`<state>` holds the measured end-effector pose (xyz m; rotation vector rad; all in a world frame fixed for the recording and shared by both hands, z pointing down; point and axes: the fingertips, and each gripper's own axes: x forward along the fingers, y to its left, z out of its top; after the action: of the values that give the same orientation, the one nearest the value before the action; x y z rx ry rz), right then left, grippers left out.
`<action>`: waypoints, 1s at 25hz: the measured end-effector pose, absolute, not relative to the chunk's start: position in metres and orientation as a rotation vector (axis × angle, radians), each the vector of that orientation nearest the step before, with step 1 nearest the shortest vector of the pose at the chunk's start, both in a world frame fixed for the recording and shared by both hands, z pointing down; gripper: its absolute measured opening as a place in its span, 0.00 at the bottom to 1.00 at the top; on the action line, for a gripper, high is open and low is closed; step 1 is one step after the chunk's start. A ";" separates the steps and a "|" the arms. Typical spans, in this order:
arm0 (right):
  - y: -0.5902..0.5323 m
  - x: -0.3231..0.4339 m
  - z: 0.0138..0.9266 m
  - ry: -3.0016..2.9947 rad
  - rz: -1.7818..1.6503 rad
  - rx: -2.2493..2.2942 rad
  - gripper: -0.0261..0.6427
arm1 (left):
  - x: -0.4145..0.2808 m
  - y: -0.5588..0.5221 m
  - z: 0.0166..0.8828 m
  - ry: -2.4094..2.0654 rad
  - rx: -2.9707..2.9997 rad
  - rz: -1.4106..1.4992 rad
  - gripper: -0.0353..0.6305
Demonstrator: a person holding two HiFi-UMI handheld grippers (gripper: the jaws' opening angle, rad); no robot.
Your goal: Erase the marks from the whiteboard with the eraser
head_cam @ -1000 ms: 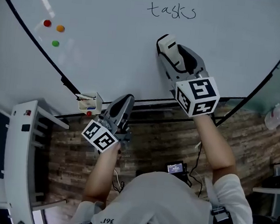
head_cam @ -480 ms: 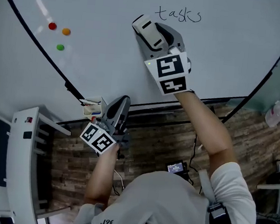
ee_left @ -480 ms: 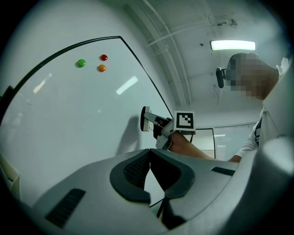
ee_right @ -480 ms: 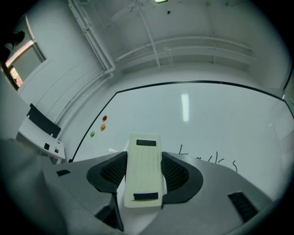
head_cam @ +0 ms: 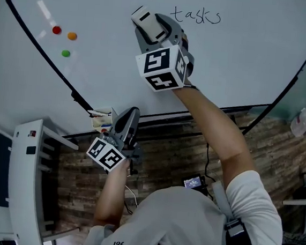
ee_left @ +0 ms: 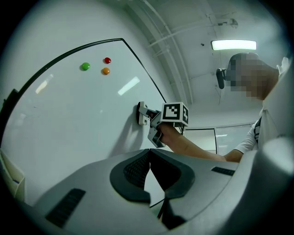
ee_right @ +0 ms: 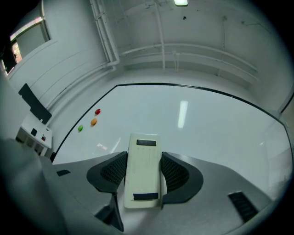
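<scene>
the right gripper is raised to the whiteboard, its jaws clenched on the eraser. in the right gripper view the cream eraser stands lengthwise between the two dark jaw pads, one pad on each long side, with a dark strip at its far end and another at its near end. from the left gripper view the eraser's face looks flat against the board surface. in the head view it sits just left of the handwritten word "tasks", a little lower than the first letter; the word shows whole. the right gripper's marker cube rides behind the jaws, and the person's bare forearm runs down from it to a white sleeve.

the left gripper is held low, near the whiteboard's bottom edge, pointing up toward the board. its jaws are clenched together, the tips meeting with nothing between them, as the left gripper view shows; only a narrow gap opens lower down between the pads.

three small round magnets sit well apart from the eraser, toward the board's left side: a red magnet, an orange magnet just beside it, and a green magnet below them. a small tray hangs at the board's lower frame, just left of the left gripper. below the board lies a wood-patterned floor.
</scene>
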<state>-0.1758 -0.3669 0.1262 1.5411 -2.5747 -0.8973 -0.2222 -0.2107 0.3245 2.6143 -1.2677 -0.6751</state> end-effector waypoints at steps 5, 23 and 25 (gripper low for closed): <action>-0.369 -0.164 0.126 -2.477 -0.962 1.621 0.42 | -0.210 -0.211 0.327 -1.274 2.606 -0.678 0.06; -0.374 -0.138 0.118 -2.449 -0.897 1.724 0.42 | -0.186 -0.219 0.331 -1.237 2.600 -0.674 0.06; -0.375 -0.132 0.117 -2.438 -0.898 1.739 0.42 | -0.184 -0.220 0.331 -1.232 2.601 -0.674 0.06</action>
<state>-0.1321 -0.3752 0.1174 1.7387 -2.4385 -0.8978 -0.1835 -0.2198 0.3311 2.6011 -1.2316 -0.6736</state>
